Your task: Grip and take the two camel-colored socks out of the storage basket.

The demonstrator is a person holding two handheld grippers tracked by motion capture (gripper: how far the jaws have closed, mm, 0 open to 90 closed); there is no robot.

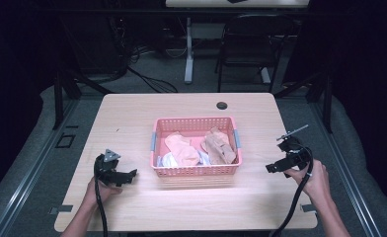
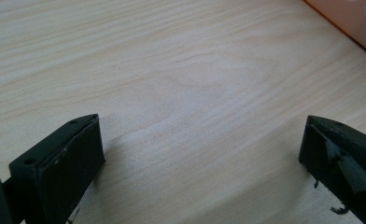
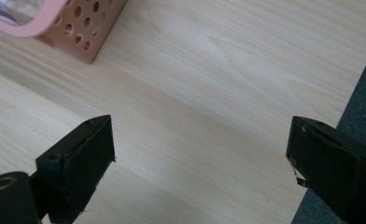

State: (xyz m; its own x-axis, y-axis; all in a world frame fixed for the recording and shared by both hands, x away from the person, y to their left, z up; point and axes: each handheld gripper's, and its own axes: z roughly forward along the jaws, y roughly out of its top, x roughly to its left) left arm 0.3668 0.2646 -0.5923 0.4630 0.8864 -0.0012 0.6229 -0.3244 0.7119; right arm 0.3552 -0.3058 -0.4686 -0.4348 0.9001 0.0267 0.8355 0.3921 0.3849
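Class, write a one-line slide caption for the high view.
Pink basket of folded cloths mid-table, an open left claw and right claw on either side.

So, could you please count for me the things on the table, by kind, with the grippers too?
Pink basket: 1
Peach or tan cloth pieces in the basket, one at its left, one at its right: 2
Pale white or bluish cloth under them, folds unclear: at least 1
Grippers, left gripper and right gripper, both open and empty: 2
Total: 6
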